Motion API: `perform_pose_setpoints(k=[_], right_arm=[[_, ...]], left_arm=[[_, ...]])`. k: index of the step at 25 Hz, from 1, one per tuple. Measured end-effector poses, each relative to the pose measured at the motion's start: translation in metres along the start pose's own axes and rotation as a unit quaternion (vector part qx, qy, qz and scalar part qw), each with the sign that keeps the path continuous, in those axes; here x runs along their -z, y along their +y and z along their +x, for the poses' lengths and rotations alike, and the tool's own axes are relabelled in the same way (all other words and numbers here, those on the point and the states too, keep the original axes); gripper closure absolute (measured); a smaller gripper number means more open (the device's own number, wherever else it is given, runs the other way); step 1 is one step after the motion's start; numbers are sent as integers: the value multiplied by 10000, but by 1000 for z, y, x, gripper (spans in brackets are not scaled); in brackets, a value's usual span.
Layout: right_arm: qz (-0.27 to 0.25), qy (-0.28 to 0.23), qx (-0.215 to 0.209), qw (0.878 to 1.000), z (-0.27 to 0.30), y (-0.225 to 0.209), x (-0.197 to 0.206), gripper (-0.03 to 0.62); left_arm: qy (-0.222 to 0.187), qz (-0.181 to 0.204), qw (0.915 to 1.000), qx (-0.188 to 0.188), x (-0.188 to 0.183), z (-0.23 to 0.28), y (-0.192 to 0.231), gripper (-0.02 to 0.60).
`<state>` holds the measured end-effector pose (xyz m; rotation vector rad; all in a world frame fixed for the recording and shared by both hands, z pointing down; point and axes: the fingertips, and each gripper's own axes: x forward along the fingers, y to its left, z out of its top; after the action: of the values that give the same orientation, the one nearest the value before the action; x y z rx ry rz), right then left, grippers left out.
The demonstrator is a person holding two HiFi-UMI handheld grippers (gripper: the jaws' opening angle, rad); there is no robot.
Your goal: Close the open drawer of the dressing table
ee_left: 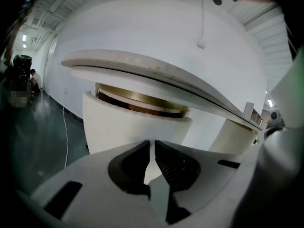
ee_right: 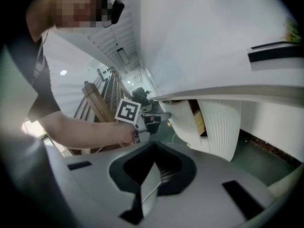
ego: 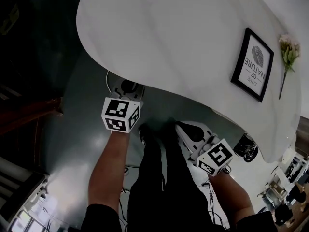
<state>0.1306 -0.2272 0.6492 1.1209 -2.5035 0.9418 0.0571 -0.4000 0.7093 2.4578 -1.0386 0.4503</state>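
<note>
The drawer (ee_left: 135, 127) stands pulled out from under the dressing table's top (ee_left: 156, 72), its curved white front straight ahead of my left gripper (ee_left: 151, 142), whose jaws sit nearly together with a thin slit and nothing in it, I judge so the blunt tip can push the front rather than grasp it. My right gripper (ee_right: 154, 165) hangs to the side, jaws pressed together and empty, kept clear of the drawer's path since one push should do.

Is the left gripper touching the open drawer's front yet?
Cannot tell. In the right gripper view the left gripper overlaps the drawer front, with no plain contact or gap; its own view settles nothing.
</note>
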Motion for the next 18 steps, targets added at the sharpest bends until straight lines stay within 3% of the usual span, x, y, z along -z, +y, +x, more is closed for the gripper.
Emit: perform_pose_setpoints(k=[10,18], right_arm=[[40,20,-34,10000,6,-1,2,588],[-168,148,21,9997,-22,17,0,588]], left_arm=[[-323,26,9995,52,-14,25,0,551],[-567,-81,9983,-104,-15,27,2,552]])
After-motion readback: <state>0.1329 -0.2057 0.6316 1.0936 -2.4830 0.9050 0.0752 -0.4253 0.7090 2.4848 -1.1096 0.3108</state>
